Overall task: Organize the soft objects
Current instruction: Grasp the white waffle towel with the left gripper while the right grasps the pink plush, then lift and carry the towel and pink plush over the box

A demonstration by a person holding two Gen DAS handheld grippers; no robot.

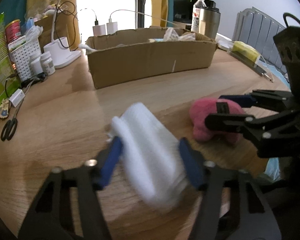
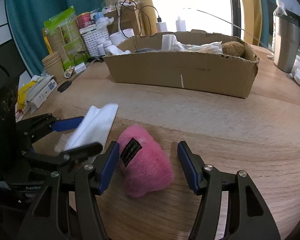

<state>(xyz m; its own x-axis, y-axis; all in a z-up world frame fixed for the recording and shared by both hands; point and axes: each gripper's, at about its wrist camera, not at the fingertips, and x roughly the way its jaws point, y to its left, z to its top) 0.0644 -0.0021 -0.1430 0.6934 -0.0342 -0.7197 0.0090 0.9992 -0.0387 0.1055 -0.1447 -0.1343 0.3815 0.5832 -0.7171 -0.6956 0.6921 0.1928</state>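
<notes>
A folded white cloth [image 1: 148, 156] lies between the blue pads of my left gripper [image 1: 150, 148]; the pads touch both its sides and it looks blurred. It also shows in the right wrist view [image 2: 94, 126]. A pink fuzzy soft toy [image 2: 146, 166] with a black label lies on the wooden table between the open fingers of my right gripper [image 2: 148, 150]; the left pad is close to it, the right pad stands apart. The toy shows in the left wrist view [image 1: 208, 118], with my right gripper [image 1: 226, 108] around it. A cardboard box [image 2: 182, 74] behind holds soft items.
The box [image 1: 150, 60] sits mid-table. Left of it are a white basket [image 1: 26, 58], pill bottles, a lamp base, scissors [image 1: 9, 129] and cables. A steel tumbler [image 2: 286, 46] and a water bottle stand at the right. Paper cups [image 2: 54, 64] and boxes crowd the left edge.
</notes>
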